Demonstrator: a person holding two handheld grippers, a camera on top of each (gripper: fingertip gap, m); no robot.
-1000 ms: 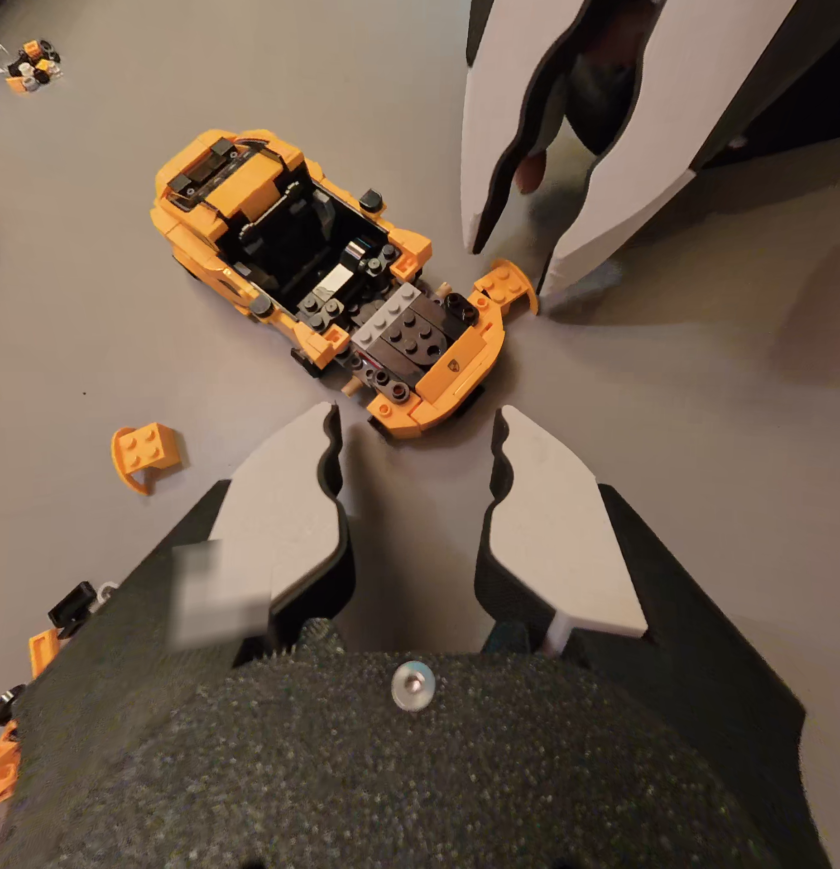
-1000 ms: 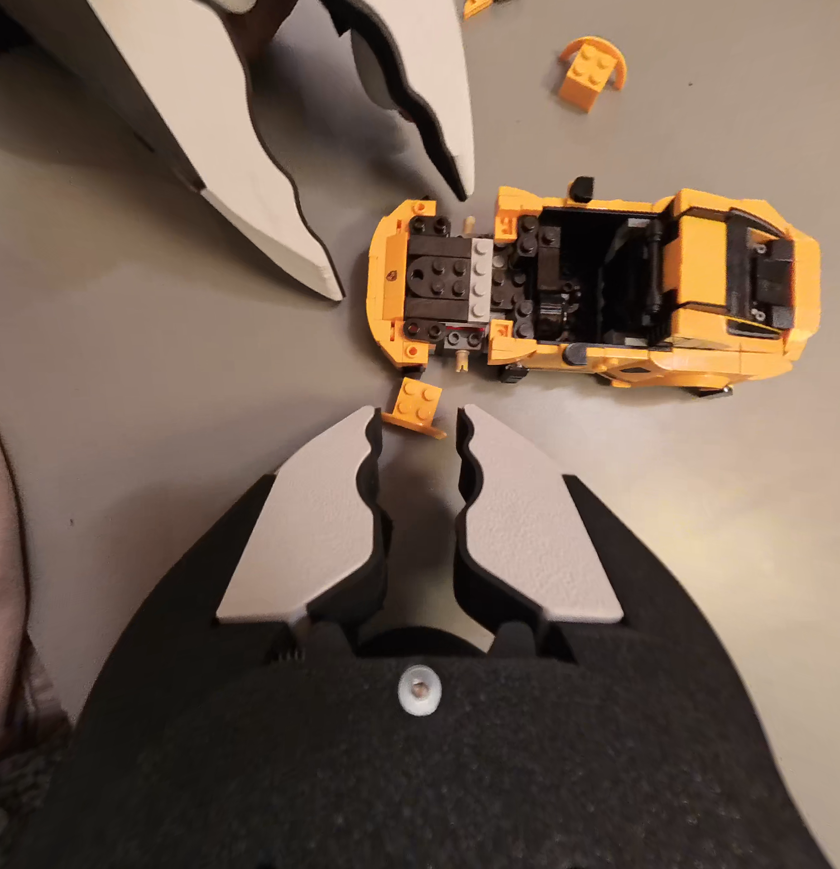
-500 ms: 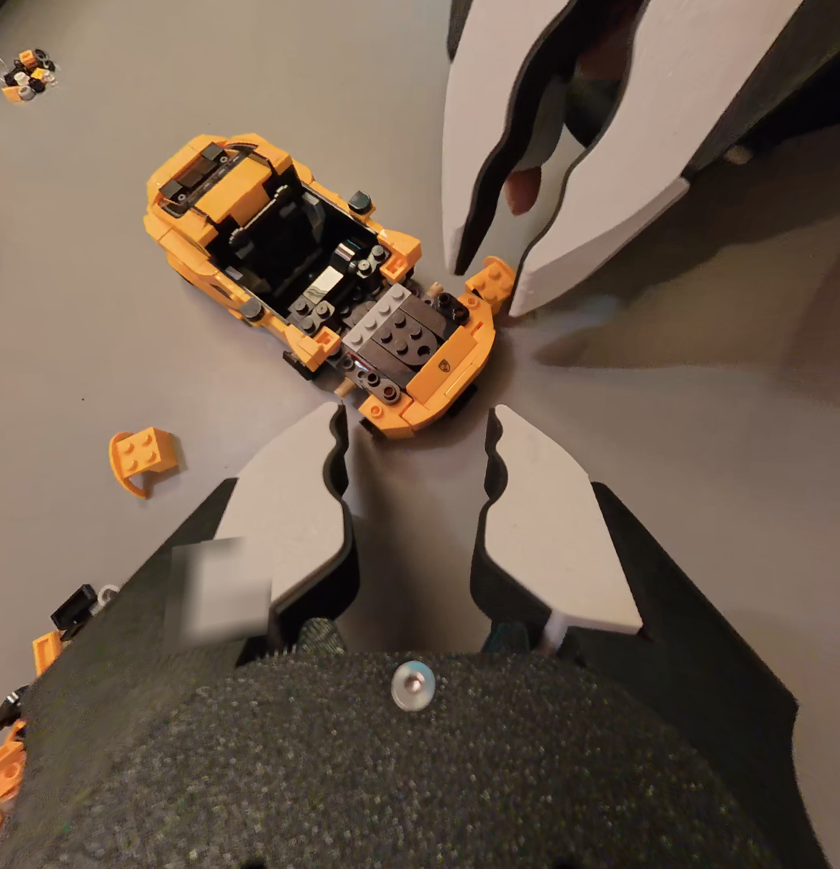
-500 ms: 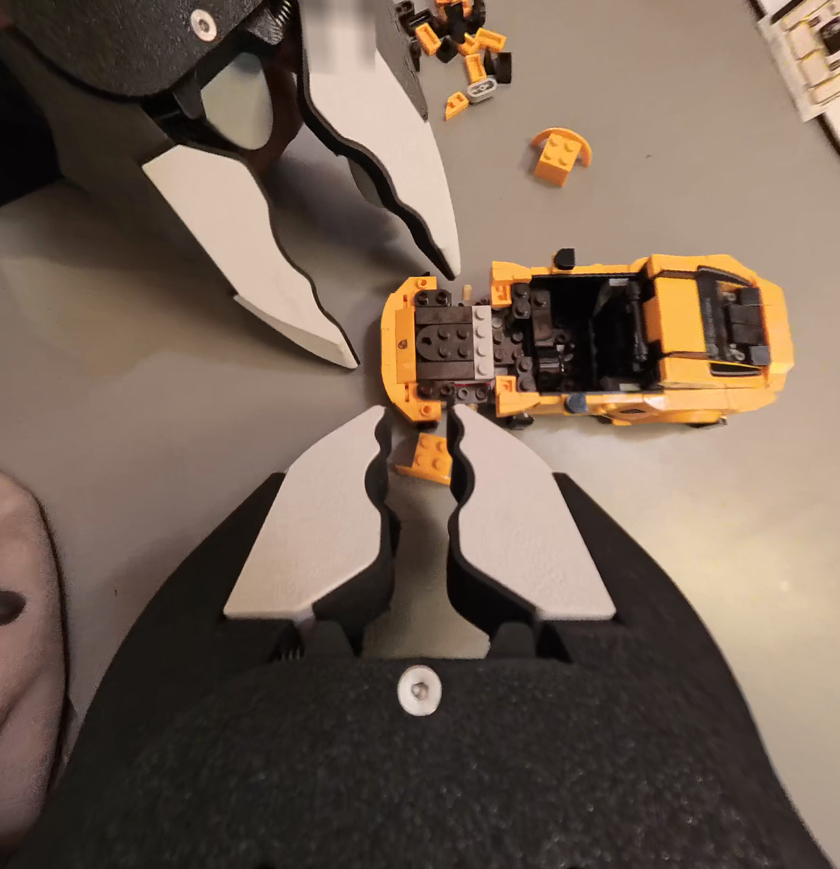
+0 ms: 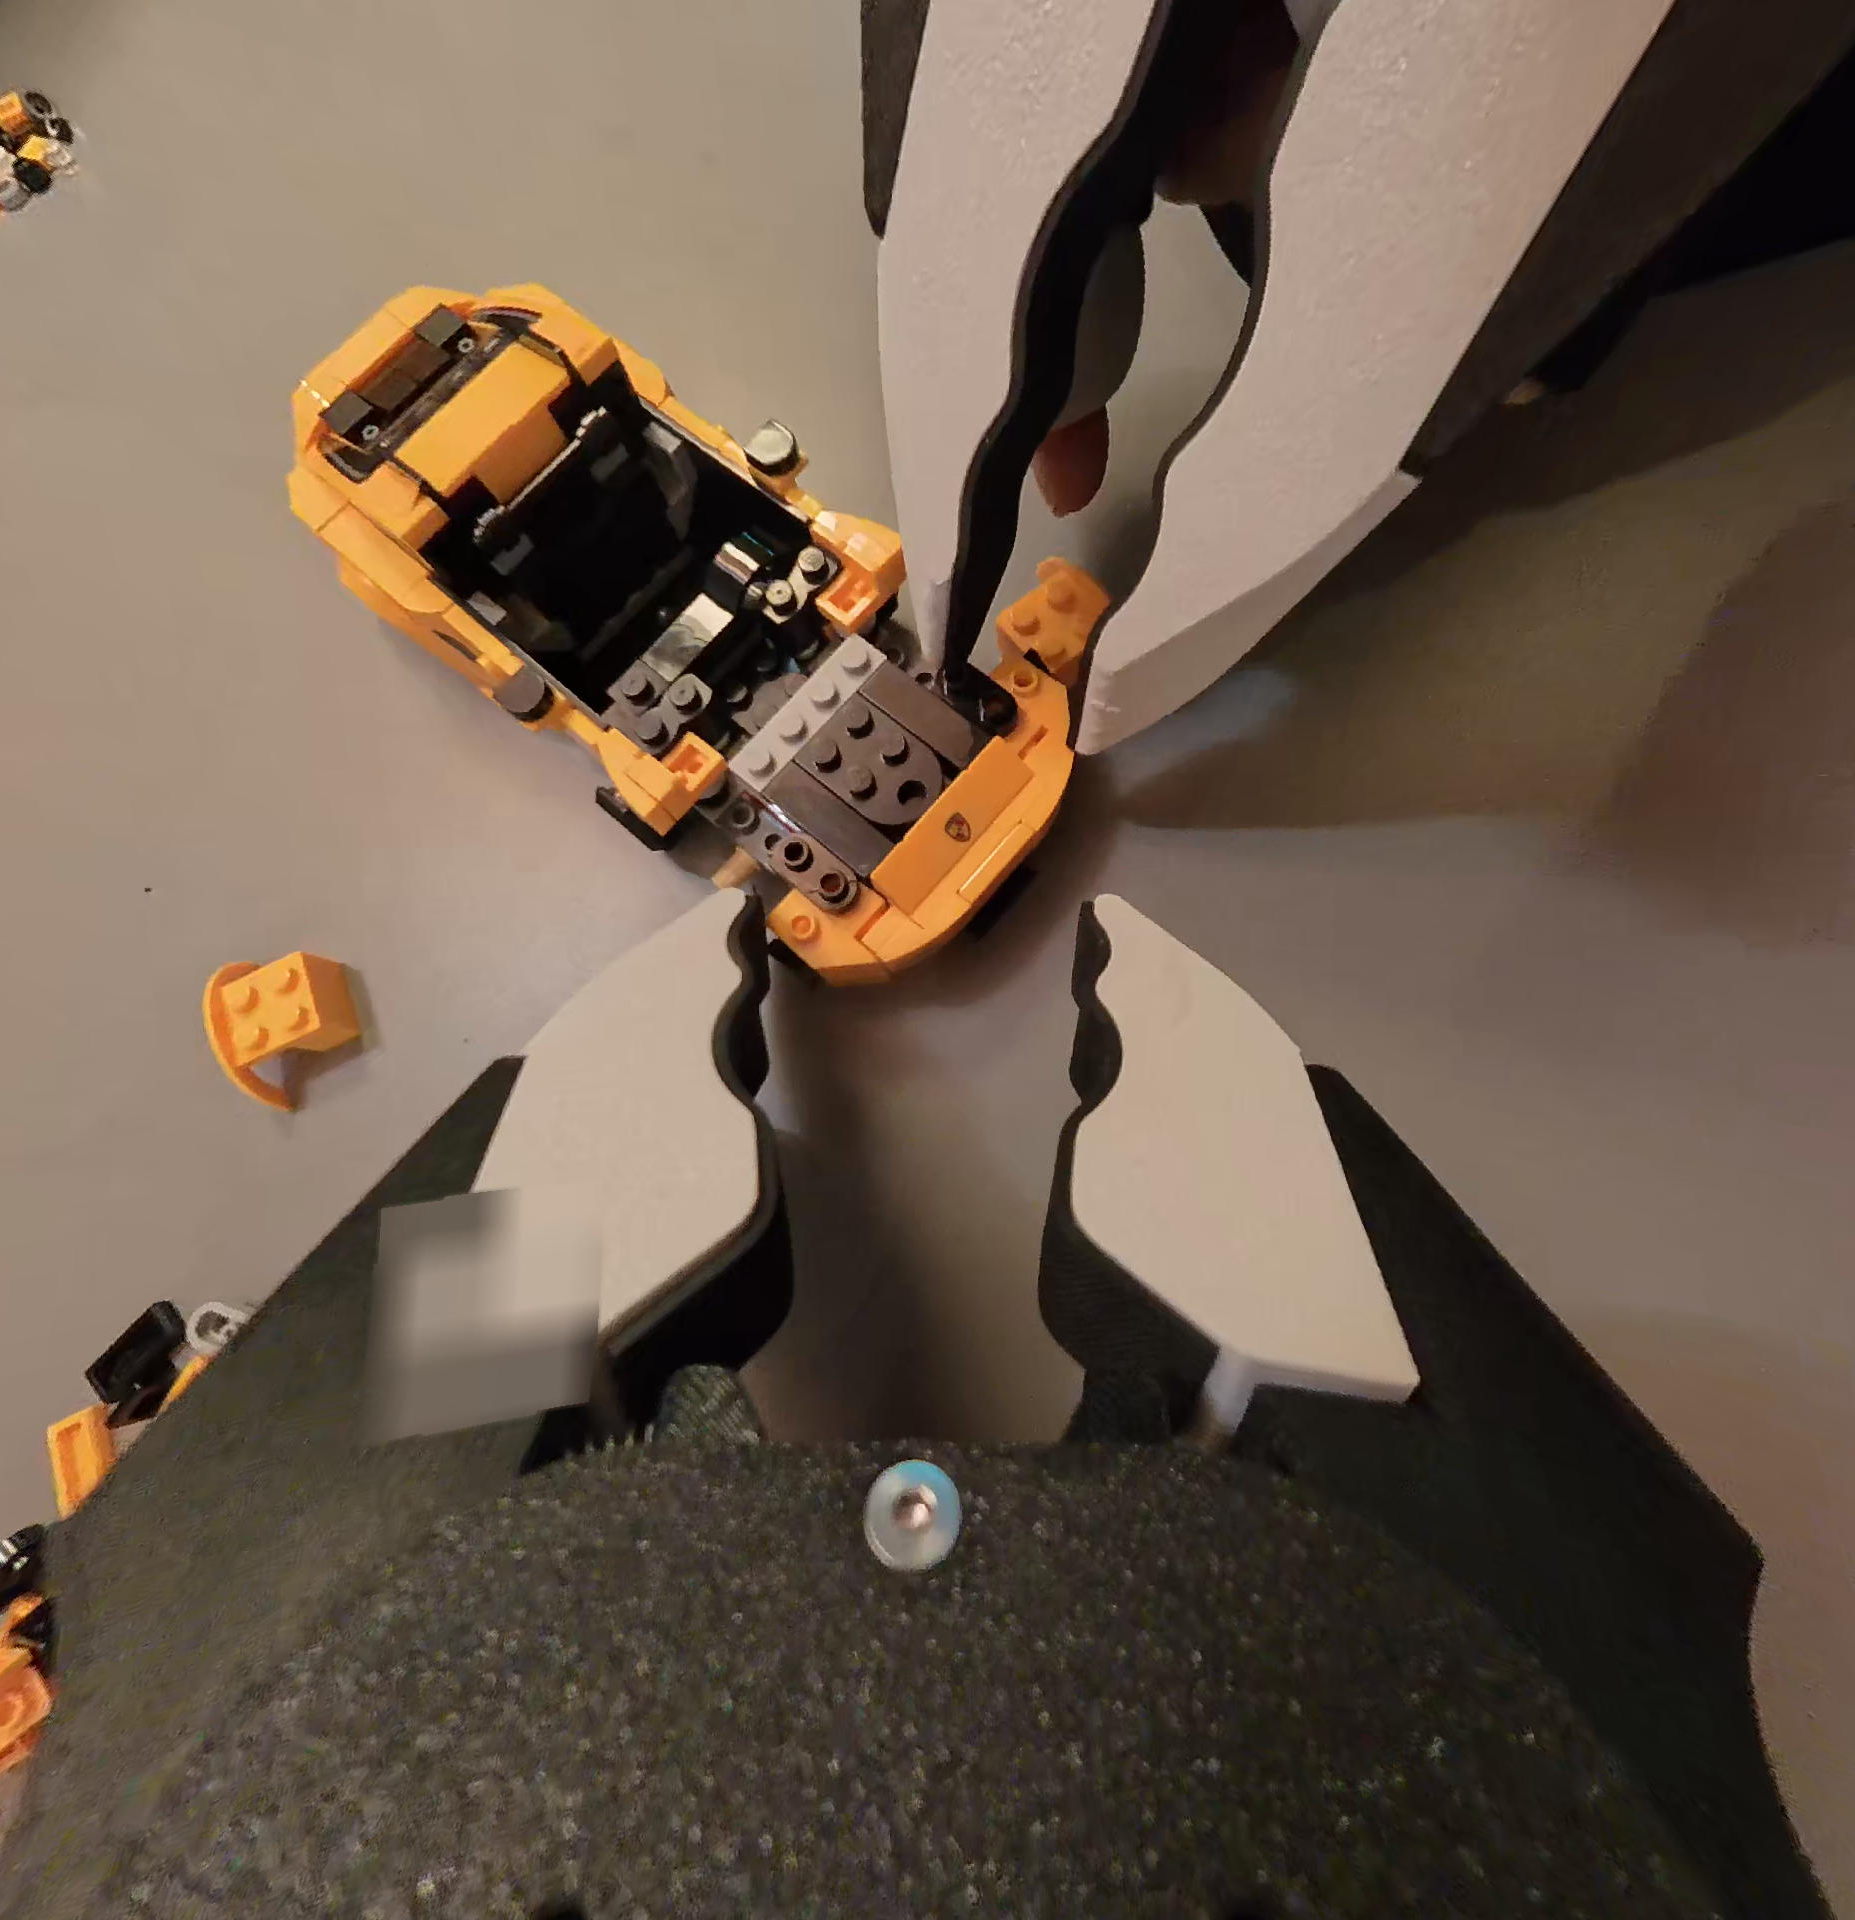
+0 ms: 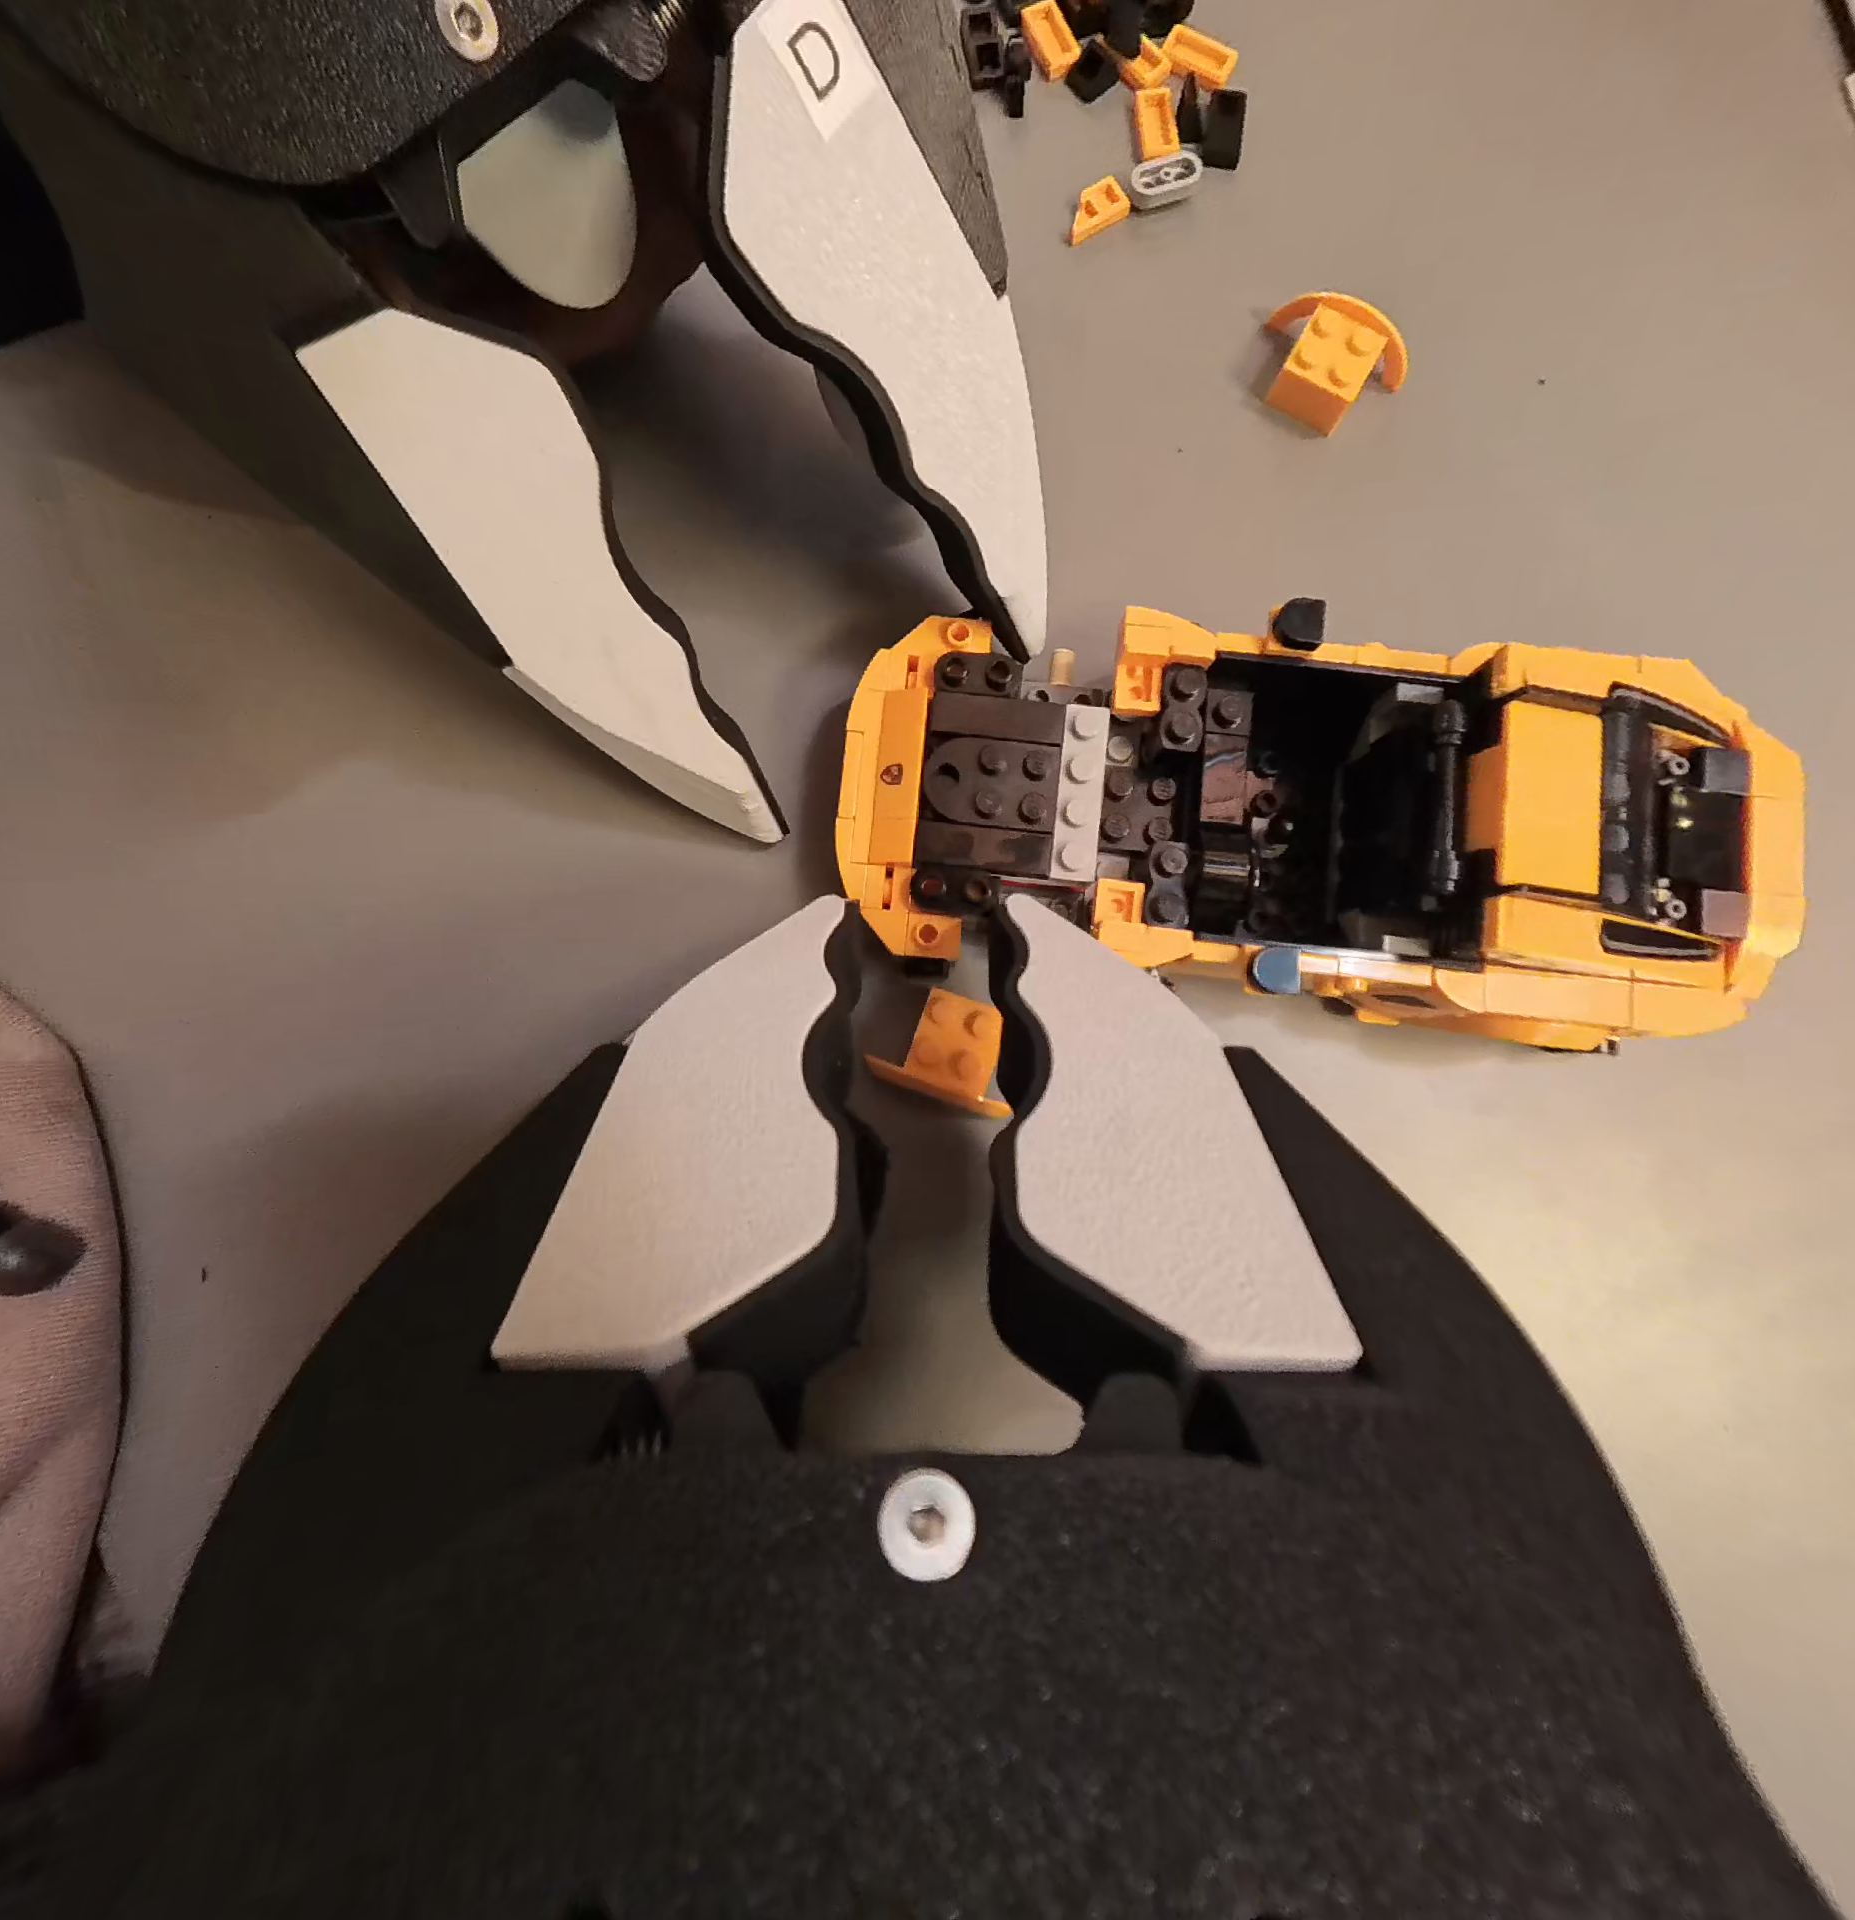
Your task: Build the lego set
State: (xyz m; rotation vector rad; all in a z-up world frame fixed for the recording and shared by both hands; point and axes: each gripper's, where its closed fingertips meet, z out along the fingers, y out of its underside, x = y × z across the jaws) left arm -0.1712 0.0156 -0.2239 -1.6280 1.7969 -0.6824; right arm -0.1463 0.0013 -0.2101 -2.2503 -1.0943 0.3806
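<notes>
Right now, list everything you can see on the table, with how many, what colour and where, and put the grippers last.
Lego car: one, orange and black, part-built, mid-table.
Wheel-arch piece: one, orange, between the right gripper's fingers beside the car's front.
Second wheel-arch piece: one, orange, loose, apart from the car.
Loose pieces: one pile, orange, black, grey, beyond the car.
Small pile: one, mixed, far corner.
Table: one, grey.
Left gripper: open, at the car's nose.
Right gripper: around the arch piece.
</notes>
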